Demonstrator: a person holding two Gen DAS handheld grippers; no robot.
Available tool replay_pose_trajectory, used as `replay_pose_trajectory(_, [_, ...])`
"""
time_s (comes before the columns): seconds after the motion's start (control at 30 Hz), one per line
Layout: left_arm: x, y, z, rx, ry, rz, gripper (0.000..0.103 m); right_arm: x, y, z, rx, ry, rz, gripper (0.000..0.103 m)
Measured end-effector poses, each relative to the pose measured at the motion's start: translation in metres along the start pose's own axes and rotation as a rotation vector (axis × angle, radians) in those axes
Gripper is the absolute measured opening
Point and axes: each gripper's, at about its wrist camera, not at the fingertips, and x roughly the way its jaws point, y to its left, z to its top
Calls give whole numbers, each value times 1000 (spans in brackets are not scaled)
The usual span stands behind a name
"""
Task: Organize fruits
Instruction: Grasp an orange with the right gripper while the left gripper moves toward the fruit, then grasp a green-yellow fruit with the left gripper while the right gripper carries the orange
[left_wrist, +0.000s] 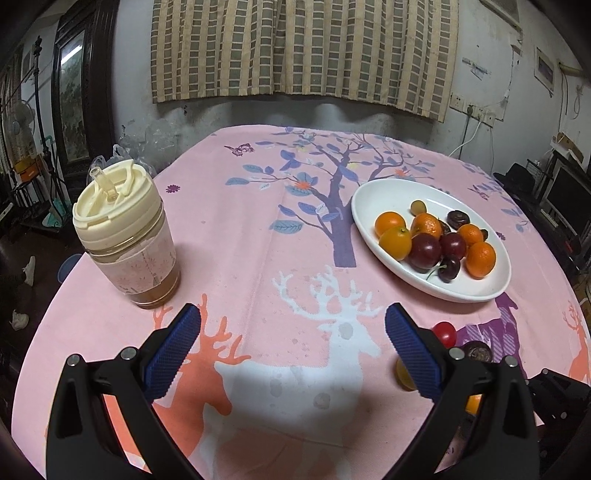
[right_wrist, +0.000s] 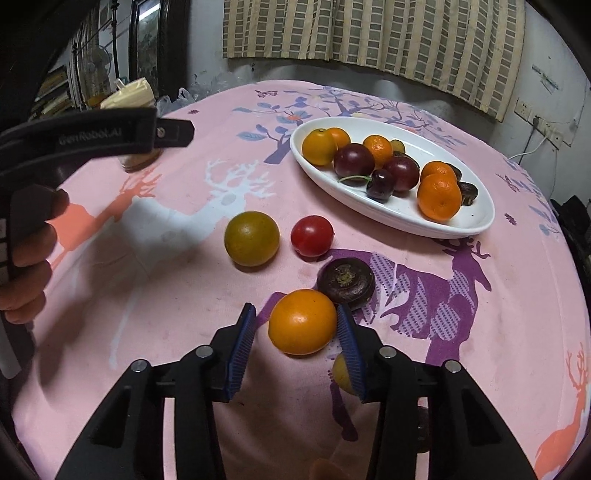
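A white oval plate (left_wrist: 384, 199) (right_wrist: 476, 218) holds several small oranges, dark plums and a cherry. On the cloth lie an orange fruit (right_wrist: 302, 321), a yellow-green fruit (right_wrist: 252, 238), a red tomato (right_wrist: 312, 236), a dark water chestnut (right_wrist: 346, 282) and a small yellow fruit (right_wrist: 341, 373). My right gripper (right_wrist: 295, 332) is open with the orange fruit between its fingers; the right pad (right_wrist: 349, 343) seems to touch it, the left stands apart. My left gripper (left_wrist: 291, 347) is open and empty over the cloth; the tomato (left_wrist: 444, 332) lies to its right.
A lidded cup with a straw spout (left_wrist: 127, 236) stands at the table's left. A pink printed cloth (left_wrist: 258, 229) covers the round table. A curtain and wall lie behind. The left gripper body (right_wrist: 92, 136) and the hand holding it show at the left of the right wrist view.
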Motion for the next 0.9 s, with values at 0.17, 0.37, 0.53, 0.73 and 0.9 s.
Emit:
replay_pose_trajectory(0.17, [3,2,-1,-9,13,5,98,-6,-5,-1,19,-9,39,36])
replay_pose_trajectory(0.37, [-1,-19,-11,77,52,-181,98,-48,-44,7,178,-174,69,36])
replay_pose_trajectory(0.53, [-5,-60,-31,261,60,-252,81,-57,-77,4,290,-196,52,36])
replay_pose_trajectory(0.73, [18,-72,-42,272,158,-329,53,-58,-79,3,303,-200,65,36])
replay_pose_trajectory(0.9, [27,-78,-44,279,167,-351,53,-57,-77,3,303,-188,81,36])
